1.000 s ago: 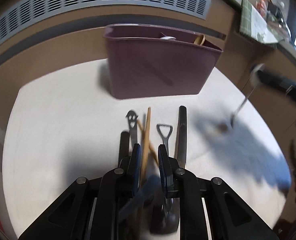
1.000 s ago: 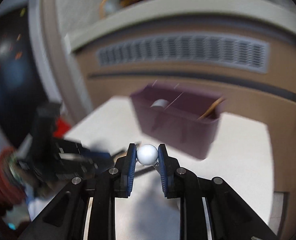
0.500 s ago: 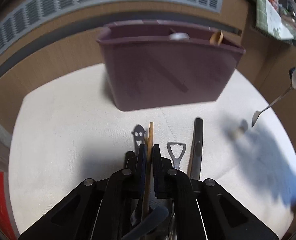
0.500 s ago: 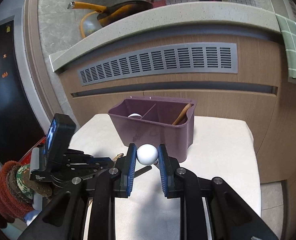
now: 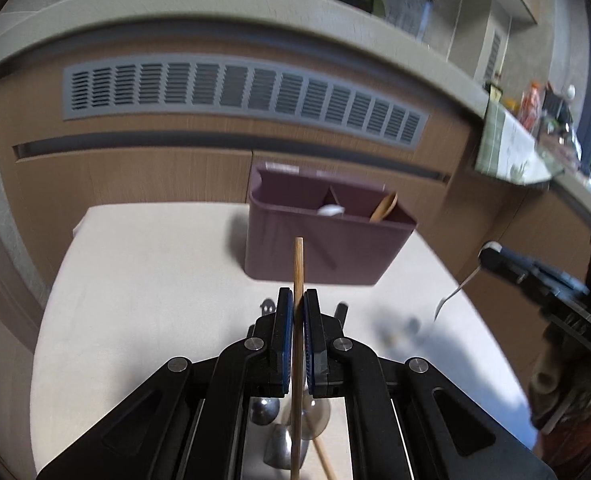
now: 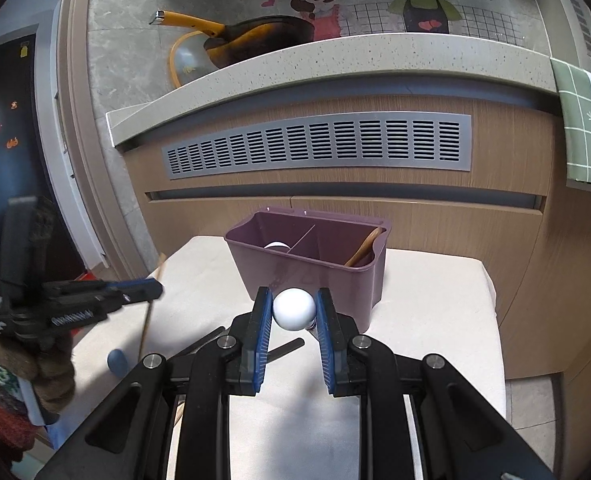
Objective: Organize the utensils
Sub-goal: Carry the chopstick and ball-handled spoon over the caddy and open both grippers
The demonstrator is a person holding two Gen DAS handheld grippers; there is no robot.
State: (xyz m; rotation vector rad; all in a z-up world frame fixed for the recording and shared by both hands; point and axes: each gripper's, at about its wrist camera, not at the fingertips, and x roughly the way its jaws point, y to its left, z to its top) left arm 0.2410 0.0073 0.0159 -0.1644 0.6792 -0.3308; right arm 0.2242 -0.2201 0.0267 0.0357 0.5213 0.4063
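Between the left tongs [image 5: 297,312] sits a thin pale-wood chopstick [image 5: 297,264], pinched; right tongs [image 6: 294,312] grip a white-knobbed spoon [image 6: 294,309].

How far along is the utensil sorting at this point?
Done: the purple caddy already holds a wooden spoon and a white-handled piece. In hand: the left tongs clamp a chopstick; the right tongs grip a white-ended spoon. Left: several utensils, including another chopstick and metal spoons, still lie on the table.
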